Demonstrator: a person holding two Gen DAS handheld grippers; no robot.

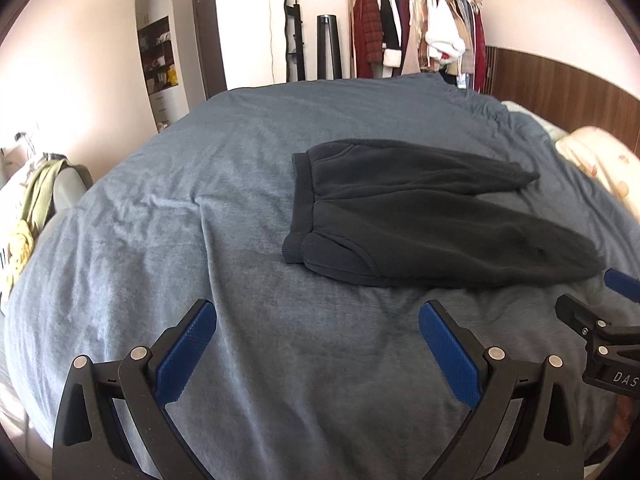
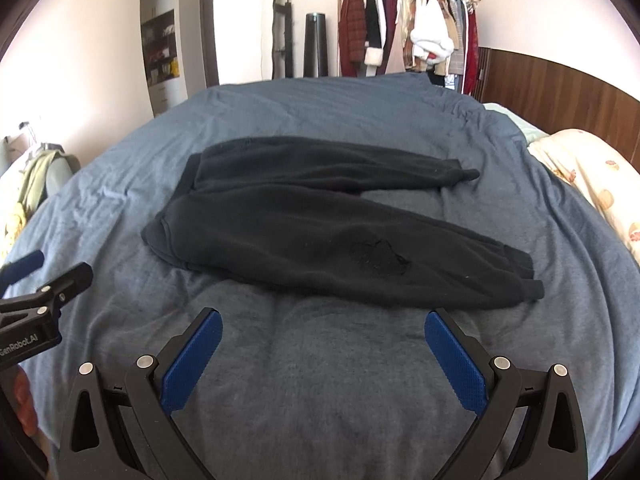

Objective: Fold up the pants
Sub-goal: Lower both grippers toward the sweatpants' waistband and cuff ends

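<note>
Black pants (image 2: 320,224) lie flat mid-bed on the grey-blue bedspread (image 2: 320,380), waistband to the left, both legs spread apart and running right. Just short of them, the left gripper (image 1: 316,320) hovers over bare cover, fingers spread wide, holding nothing. The right gripper (image 2: 322,326) hangs beside it, equally wide and empty. Behind the bed, a clothes rack (image 2: 404,24) lines the wall.

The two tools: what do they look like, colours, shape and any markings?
Both match: the left tool and the right tool have black angular linkage arms with silver round pivot pins, and flat fingers faced with blue textured pads. White lettering on the bodies reads "GenRobot.AI" on the left, "DAS" on the right. No cables or sleeves show.
</note>
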